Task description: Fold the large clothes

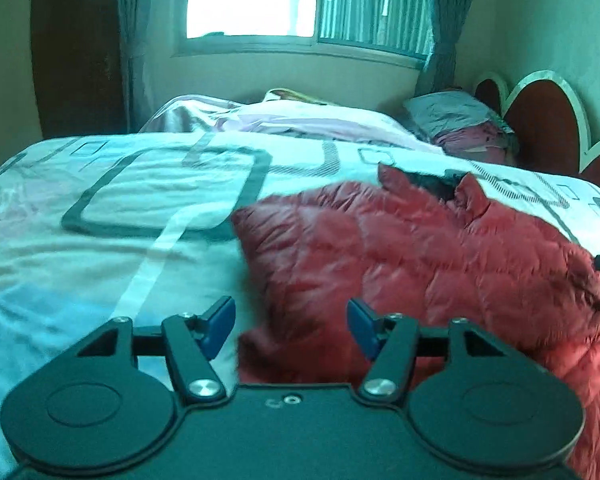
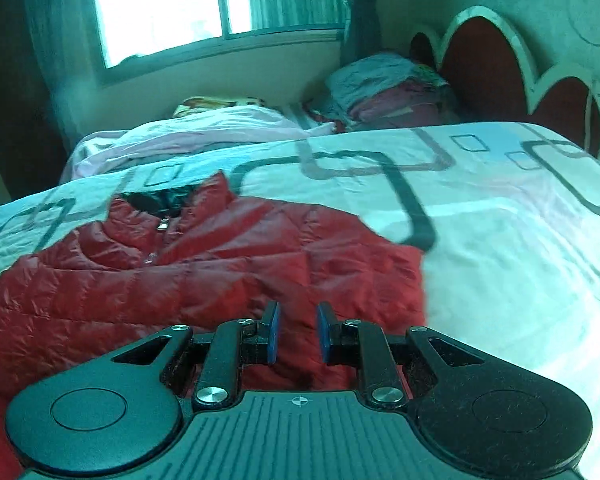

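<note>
A red quilted puffer jacket lies on the bed, front up, collar toward the window, zipper partly open. It also shows in the right wrist view. My left gripper is wide open and empty, just above the jacket's near left edge. My right gripper is open with a narrower gap, empty, just over the jacket's near right part. The jacket's near hem is hidden behind both gripper bodies.
The bed cover is white with grey square patterns. A pink blanket and pillows lie at the far side. A red scalloped headboard stands at the right. A window with curtains is behind.
</note>
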`<state>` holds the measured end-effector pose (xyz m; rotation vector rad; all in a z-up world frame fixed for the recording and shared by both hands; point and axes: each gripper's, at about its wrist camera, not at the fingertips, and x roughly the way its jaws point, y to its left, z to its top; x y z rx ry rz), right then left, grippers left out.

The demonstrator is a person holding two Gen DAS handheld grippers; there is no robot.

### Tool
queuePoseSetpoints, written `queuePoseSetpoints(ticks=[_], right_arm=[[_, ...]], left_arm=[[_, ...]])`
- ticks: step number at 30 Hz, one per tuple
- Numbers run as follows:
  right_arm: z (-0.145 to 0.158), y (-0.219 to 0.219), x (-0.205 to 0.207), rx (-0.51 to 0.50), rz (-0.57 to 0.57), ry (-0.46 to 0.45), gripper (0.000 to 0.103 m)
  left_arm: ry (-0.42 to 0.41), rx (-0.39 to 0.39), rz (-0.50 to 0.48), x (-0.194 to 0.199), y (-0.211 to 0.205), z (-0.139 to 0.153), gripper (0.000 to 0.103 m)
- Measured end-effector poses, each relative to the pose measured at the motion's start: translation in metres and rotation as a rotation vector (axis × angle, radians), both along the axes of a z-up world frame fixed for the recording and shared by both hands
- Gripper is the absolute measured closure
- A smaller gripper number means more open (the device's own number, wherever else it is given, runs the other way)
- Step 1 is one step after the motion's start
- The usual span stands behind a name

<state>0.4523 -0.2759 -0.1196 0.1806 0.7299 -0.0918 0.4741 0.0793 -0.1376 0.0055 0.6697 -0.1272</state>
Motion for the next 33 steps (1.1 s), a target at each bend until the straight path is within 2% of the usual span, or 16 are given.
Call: queuePoseSetpoints(ticks=[9,10,11,12,14,15,17,20,23,25,27,29,33], right_arm=[[-0.009,0.023,0.035,0.013,0.047,0.012,0.084],[-0.01,0.023,0.037,0.009,0.045,0.013,0.077],[-0.011,0.024,0.039,0.004,0.04,0.007,0.039],[-0.012,0.025,0.04,-0.007,0.035,-0.012,0.016],[-0.018,0.029,0.043,-0.068,0.04,-0.019,0.017],[-0.027,0.027,0.047,-0.075,0.042,0.015,0.034],[-0.048,0.018,0.057,-0.087,0.019,0.082,0.055],[-0.065,0.01,0.062,-0.149,0.021,0.091,0.055],[-0.06,0.009,0.064,-0.152,0.01,0.108,0.055],[-0.048,0.011,0.058,-0.147,0.003,0.066,0.055],[-0.036,0.012,0.049,-0.096,0.009,0.006,0.055],[-0.03,0.016,0.047,-0.08,0.019,-0.017,0.055],[-0.045,0.021,0.056,-0.094,0.04,0.034,0.055]], left_arm=[[-0.005,0.004,-0.028,0.048,-0.026,-0.015,0.049],[-0.007,0.005,-0.028,0.052,-0.027,-0.017,0.049],[-0.009,0.006,-0.029,0.056,-0.027,-0.018,0.049],[-0.006,0.007,-0.031,0.06,-0.028,-0.021,0.049],[0.017,0.002,-0.031,0.068,-0.028,-0.029,0.049],[0.041,0.0,-0.026,0.073,-0.027,-0.036,0.049],[0.066,0.002,-0.022,0.08,-0.026,-0.05,0.049],[0.062,-0.003,-0.026,0.082,-0.026,-0.056,0.049],[0.067,-0.004,-0.018,0.083,-0.025,-0.05,0.05],[0.051,-0.006,-0.015,0.082,-0.024,-0.044,0.051],[0.049,-0.007,-0.007,0.084,-0.025,-0.043,0.051],[0.054,-0.003,-0.002,0.089,-0.026,-0.044,0.051],[0.059,0.032,-0.003,0.095,-0.031,-0.05,0.048]])
